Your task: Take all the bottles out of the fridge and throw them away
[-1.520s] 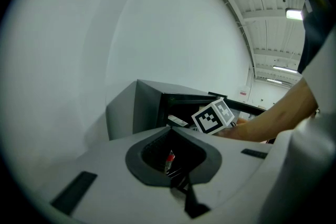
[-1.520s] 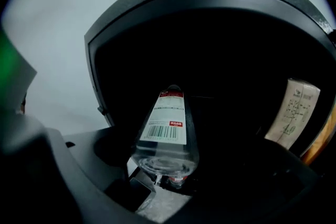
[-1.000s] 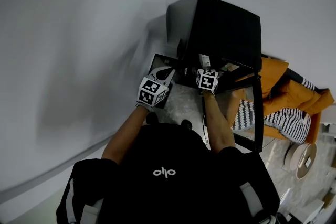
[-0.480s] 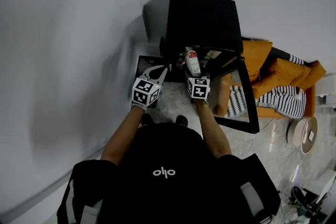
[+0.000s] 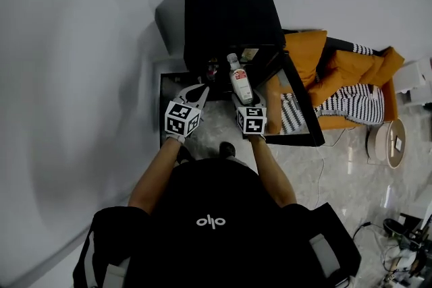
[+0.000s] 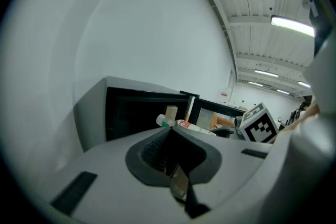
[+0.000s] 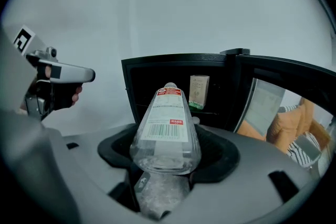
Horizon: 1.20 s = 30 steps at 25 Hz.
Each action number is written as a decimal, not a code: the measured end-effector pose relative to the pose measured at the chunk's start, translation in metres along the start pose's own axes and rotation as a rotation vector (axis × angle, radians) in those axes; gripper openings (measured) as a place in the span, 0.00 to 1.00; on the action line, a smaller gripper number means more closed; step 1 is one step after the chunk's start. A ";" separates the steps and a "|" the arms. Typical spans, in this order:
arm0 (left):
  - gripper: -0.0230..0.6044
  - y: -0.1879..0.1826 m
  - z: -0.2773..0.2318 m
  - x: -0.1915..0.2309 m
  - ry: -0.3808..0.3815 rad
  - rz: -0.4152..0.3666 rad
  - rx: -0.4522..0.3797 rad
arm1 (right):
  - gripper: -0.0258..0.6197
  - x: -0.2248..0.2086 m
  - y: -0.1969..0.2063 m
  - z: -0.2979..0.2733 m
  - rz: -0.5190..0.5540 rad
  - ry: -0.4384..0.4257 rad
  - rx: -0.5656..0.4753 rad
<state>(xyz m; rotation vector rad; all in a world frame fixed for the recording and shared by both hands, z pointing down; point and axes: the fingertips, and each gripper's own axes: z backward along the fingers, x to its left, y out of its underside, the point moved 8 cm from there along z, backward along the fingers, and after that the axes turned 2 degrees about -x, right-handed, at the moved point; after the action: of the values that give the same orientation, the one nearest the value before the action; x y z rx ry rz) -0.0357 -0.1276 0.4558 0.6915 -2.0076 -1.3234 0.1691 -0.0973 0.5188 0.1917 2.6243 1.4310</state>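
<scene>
My right gripper [image 5: 241, 98] is shut on the base of a clear plastic bottle [image 5: 239, 81] with a red and white label. It holds the bottle [image 7: 165, 123] cap-forward, just outside the open black fridge [image 5: 223, 17]. A small carton [image 7: 199, 91] still stands on a shelf inside. Beside it on the left, my left gripper [image 5: 198, 92] is shut with nothing in it. In the left gripper view its jaws meet, and past them I see the bottle [image 6: 185, 125] and the fridge [image 6: 131, 113].
The fridge door [image 5: 300, 111] hangs open to the right. A dark box-shaped container [image 5: 170, 85] sits on the floor under my left gripper. An orange seat [image 5: 337, 71] with a striped cushion stands behind the door. A white wall runs along the left.
The right gripper has drawn back out of the fridge with the bottle in its jaws. The left gripper has shifted sideways, still shut and empty.
</scene>
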 end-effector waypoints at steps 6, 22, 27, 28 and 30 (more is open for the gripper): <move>0.03 -0.002 -0.002 -0.019 0.015 -0.010 -0.016 | 0.52 -0.009 0.011 0.021 -0.014 0.014 -0.007; 0.03 0.012 0.056 0.004 -0.141 0.031 -0.066 | 0.52 0.046 0.001 0.015 0.069 -0.136 -0.030; 0.03 0.022 0.098 0.023 -0.264 0.075 -0.091 | 0.52 0.091 0.000 0.004 0.135 -0.258 -0.012; 0.03 0.023 0.108 0.027 -0.293 0.085 -0.097 | 0.52 0.101 -0.001 0.002 0.151 -0.286 -0.008; 0.03 0.026 0.129 0.032 -0.350 0.104 -0.107 | 0.52 0.121 -0.003 -0.001 0.179 -0.341 0.001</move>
<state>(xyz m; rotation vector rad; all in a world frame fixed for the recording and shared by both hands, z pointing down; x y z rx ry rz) -0.1551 -0.0638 0.4488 0.3160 -2.1882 -1.5605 0.0502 -0.0781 0.5089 0.6257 2.3767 1.3102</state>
